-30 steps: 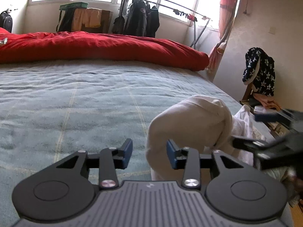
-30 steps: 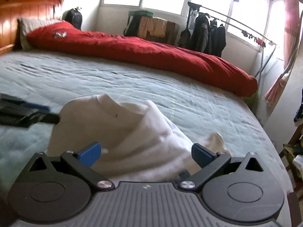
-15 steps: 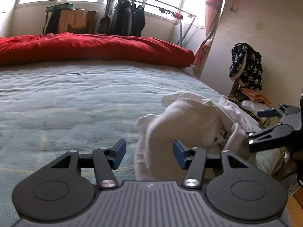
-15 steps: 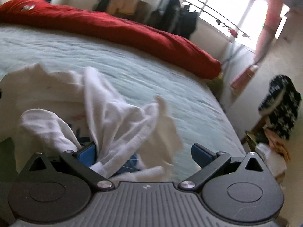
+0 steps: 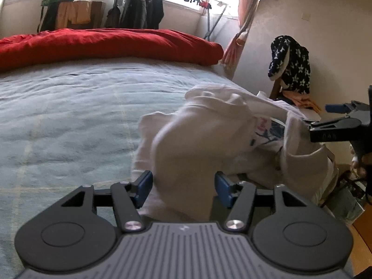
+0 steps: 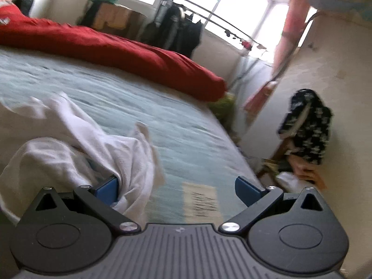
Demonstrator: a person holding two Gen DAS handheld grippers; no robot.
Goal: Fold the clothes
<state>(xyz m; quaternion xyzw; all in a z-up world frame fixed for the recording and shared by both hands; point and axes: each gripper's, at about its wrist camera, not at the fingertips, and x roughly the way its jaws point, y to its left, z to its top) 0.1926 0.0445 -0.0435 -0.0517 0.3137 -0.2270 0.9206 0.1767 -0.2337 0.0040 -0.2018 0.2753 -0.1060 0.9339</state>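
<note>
A crumpled white garment [image 5: 209,134] with a blue and red print lies near the right edge of the bed [image 5: 69,107]. My left gripper [image 5: 183,189] sits low over it. Its jaws are opening, and a thick fold of the cloth stands between the blue pads without being pinched. My right gripper [image 6: 176,189] is wide open at the bed's edge. A fold of the white garment [image 6: 93,144] drapes against its left pad only. In the left wrist view the right gripper [image 5: 323,116] shows at the far right, touching the cloth's edge.
A red duvet [image 5: 104,44] runs along the far side of the bed. A chair with a dark star-patterned garment [image 5: 290,69] stands by the right wall. A clothes rack [image 5: 139,7] is at the window. A printed paper [image 6: 202,200] lies on the sheet.
The rounded white heap has slumped and spread out. My right gripper swung right, off the cloth toward the bed's edge. My left gripper's jaws widened and moved onto the cloth.
</note>
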